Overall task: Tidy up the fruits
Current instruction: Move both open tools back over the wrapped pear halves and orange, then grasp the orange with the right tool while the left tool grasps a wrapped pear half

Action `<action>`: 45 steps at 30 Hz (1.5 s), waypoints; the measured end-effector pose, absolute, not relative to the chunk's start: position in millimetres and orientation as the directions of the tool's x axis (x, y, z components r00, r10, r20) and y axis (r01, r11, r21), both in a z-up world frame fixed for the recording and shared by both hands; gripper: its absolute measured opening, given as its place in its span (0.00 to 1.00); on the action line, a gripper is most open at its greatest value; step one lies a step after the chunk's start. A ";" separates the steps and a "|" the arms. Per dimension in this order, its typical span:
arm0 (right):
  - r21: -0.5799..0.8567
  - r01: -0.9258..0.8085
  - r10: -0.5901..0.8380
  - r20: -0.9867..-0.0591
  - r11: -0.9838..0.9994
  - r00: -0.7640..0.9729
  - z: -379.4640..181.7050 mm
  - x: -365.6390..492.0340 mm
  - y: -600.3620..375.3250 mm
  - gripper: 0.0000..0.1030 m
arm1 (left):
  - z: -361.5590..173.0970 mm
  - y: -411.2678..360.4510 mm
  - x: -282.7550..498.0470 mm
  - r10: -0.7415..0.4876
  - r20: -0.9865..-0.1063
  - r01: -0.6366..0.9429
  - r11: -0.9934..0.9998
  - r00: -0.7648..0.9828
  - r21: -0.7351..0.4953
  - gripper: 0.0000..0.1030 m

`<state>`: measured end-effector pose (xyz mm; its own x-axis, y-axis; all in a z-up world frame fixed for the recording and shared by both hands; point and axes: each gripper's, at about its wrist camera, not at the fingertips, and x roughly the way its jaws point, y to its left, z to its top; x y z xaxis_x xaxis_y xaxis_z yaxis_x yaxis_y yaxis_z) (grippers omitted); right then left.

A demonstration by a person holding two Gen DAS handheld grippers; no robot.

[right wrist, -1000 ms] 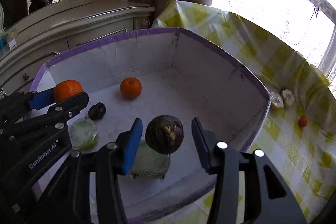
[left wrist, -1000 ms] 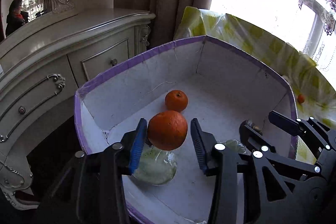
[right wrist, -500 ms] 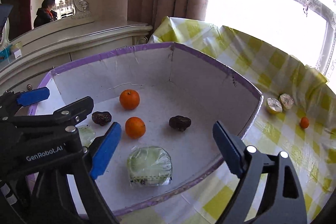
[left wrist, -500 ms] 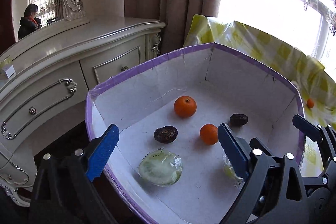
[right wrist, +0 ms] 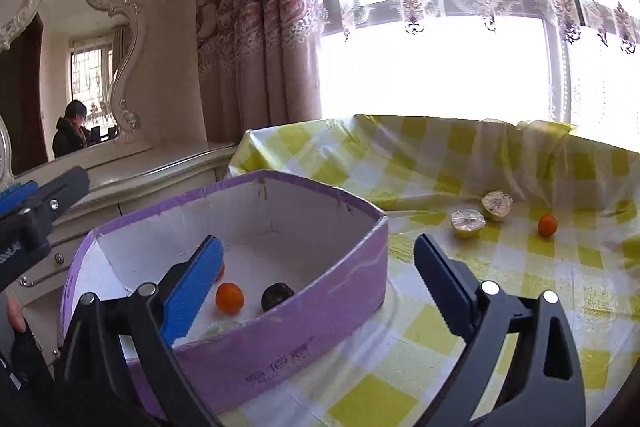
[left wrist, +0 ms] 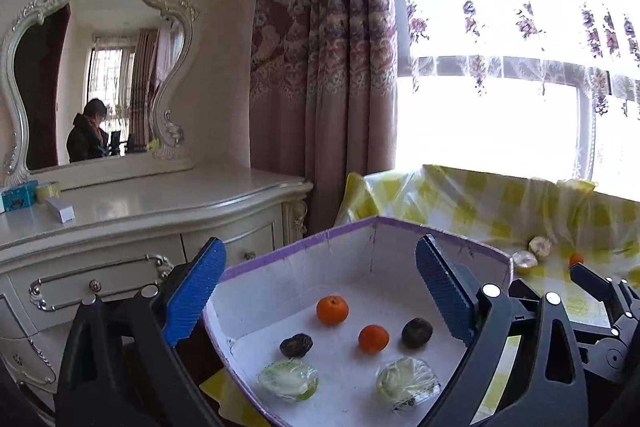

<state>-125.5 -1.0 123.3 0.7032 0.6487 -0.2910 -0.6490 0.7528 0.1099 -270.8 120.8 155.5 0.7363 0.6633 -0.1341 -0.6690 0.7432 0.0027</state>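
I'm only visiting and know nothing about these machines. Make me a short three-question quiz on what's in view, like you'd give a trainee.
1. True or false: the left gripper is holding an orange.
2. How many pieces of fruit lie on the checked tablecloth outside the purple box?
A. one  B. three  C. five
3. Fill in: inside the box lie two oranges, two dark fruits and two ____ items.

Key
1. False. Both it and the right gripper are open and empty, their jaws having just opened.
2. B: two cut halves and a small orange fruit.
3. Plastic-wrapped green.
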 end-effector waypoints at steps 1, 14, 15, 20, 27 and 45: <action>0.132 -0.628 0.636 -0.284 0.767 0.717 122.2 -120.8 -11.0 0.94 | 158.3 106.6 -273.0 0.654 -0.082 -0.654 0.756 0.752 0.021 0.90; 0.156 -0.309 0.327 -0.108 0.938 0.939 97.3 -94.9 -132.4 0.98 | 139.5 -22.1 -215.0 0.339 0.065 -0.345 0.916 0.939 0.204 0.96; 0.159 -0.274 0.290 -0.088 0.949 0.953 96.2 -94.1 -143.0 0.98 | 136.8 -26.1 -205.7 0.312 0.038 -0.313 0.929 0.949 0.198 0.96; 0.201 -0.130 0.166 -0.174 0.971 0.971 91.3 -55.4 -185.1 0.98 | 123.3 -32.1 -148.8 0.231 -0.096 -0.216 0.965 0.968 0.147 0.96; 0.239 0.008 0.079 -0.353 0.971 0.932 73.3 9.2 -213.6 0.98 | 83.5 -20.5 -38.6 0.068 -0.376 -0.064 0.998 0.924 0.022 0.96; 0.233 0.030 0.111 -0.570 0.972 0.814 43.9 129.8 -176.1 0.98 | 31.0 36.4 79.2 -0.086 -0.629 -0.121 0.953 0.772 -0.278 0.95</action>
<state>129.8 -176.1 43.9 0.8141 0.1114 -0.5699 0.0301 0.9720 0.2330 79.2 36.4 31.0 0.7723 -0.0856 -0.6294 -0.1208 0.9530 -0.2779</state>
